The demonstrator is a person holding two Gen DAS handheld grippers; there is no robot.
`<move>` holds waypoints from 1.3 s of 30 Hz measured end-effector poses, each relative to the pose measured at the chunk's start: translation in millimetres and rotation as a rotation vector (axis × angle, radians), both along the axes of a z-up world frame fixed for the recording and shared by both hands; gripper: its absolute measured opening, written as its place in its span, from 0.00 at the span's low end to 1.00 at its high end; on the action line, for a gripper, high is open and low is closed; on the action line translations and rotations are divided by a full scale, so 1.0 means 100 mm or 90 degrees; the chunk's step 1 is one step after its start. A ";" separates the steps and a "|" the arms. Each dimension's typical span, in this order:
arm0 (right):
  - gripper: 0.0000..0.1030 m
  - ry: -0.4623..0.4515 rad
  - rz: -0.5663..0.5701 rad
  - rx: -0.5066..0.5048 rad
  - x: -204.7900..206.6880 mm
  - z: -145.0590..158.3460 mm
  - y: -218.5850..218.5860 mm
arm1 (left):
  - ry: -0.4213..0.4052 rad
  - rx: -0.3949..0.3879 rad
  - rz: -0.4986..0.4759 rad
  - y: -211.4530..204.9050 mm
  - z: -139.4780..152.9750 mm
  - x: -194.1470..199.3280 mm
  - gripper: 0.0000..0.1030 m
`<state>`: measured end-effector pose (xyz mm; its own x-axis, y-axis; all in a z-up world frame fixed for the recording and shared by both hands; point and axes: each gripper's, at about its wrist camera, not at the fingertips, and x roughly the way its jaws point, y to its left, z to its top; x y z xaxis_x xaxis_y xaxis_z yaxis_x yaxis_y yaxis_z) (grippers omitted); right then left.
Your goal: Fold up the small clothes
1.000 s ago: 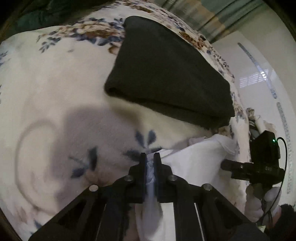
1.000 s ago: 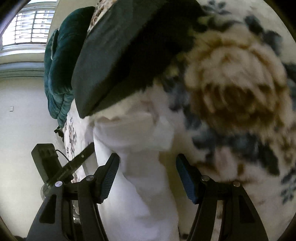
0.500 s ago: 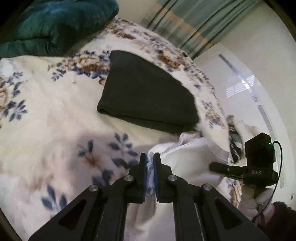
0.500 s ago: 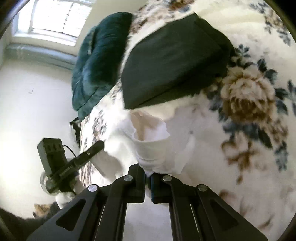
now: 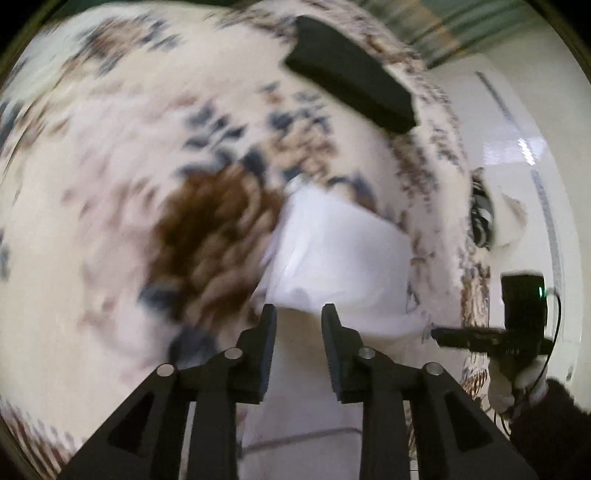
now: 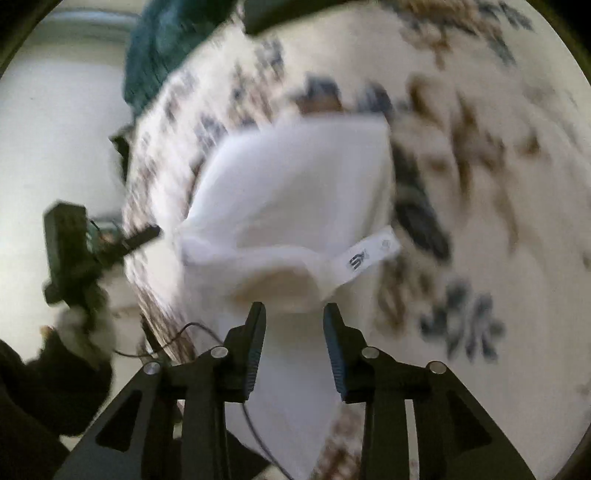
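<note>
A small white garment [image 5: 332,254] lies folded on the floral bedspread [image 5: 110,184], near the bed's edge. It also shows in the right wrist view [image 6: 295,206], with a printed label [image 6: 365,254] sticking out of its near side. My left gripper [image 5: 298,314] is open and empty just in front of the garment's near edge. My right gripper [image 6: 294,312] is open and empty at the garment's near edge. Both views are blurred by motion.
A folded black garment [image 5: 351,88] lies farther back on the bed, and shows at the top of the right wrist view [image 6: 280,13]. A dark green blanket [image 6: 162,48] lies at the bed's far end. The bed edge drops to a pale floor [image 5: 517,166].
Both grippers were shut on the white garment half a second ago. Both have since opened and let it go, and it now lies folded on the bed. Both cameras have pulled back.
</note>
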<state>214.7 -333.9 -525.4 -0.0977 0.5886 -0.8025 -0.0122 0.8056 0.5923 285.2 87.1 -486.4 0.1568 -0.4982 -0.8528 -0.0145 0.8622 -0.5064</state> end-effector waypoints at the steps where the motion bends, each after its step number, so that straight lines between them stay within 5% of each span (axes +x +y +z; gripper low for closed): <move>1: 0.33 0.006 -0.002 -0.004 -0.06 -0.02 -0.06 | 0.001 0.000 0.005 0.03 -0.01 -0.01 0.22; 6: 0.41 -0.007 -0.100 0.011 -0.05 0.11 -0.30 | -0.029 0.011 0.006 -0.10 -0.01 0.20 0.22; 9: 0.42 -0.010 -0.151 -0.011 0.17 0.06 -0.16 | -0.041 0.061 -0.002 -0.25 -0.15 0.40 0.23; 12: 0.42 0.039 -0.206 -0.079 0.29 -0.16 -0.07 | -0.007 0.074 0.027 -0.24 -0.33 0.53 0.22; 15: 0.42 0.091 -0.268 -0.074 0.24 -0.34 -0.06 | 0.029 0.057 0.050 -0.17 -0.46 0.53 0.23; 19: 0.43 0.158 -0.321 -0.057 0.03 -0.57 -0.01 | 0.057 0.032 0.036 -0.21 -0.57 0.44 0.46; 22: 0.43 0.186 -0.341 -0.015 -0.05 -0.72 0.08 | 0.041 0.021 0.039 -0.25 -0.55 0.36 0.37; 23: 0.43 0.189 -0.347 -0.013 -0.06 -0.76 0.11 | 0.030 0.020 0.040 -0.26 -0.51 0.33 0.13; 24: 0.42 0.188 -0.355 -0.014 -0.07 -0.79 0.12 | 0.029 0.026 0.040 -0.28 -0.49 0.32 0.06; 25: 0.37 0.183 -0.366 -0.010 -0.07 -0.80 0.14 | 0.024 0.030 0.042 -0.28 -0.47 0.32 0.06; 26: 0.13 0.172 -0.380 -0.007 -0.08 -0.80 0.14 | 0.020 0.028 0.048 -0.28 -0.44 0.30 0.05; 27: 0.09 0.161 -0.390 -0.001 -0.08 -0.76 0.14 | 0.020 0.019 0.057 -0.26 -0.41 0.28 0.05; 33: 0.09 0.117 -0.388 -0.026 -0.15 -0.43 0.14 | 0.030 -0.004 0.060 -0.26 -0.36 0.24 0.05; 39: 0.12 0.143 -0.332 -0.085 -0.10 -0.53 0.22 | 0.071 0.010 0.029 -0.27 -0.62 0.20 0.11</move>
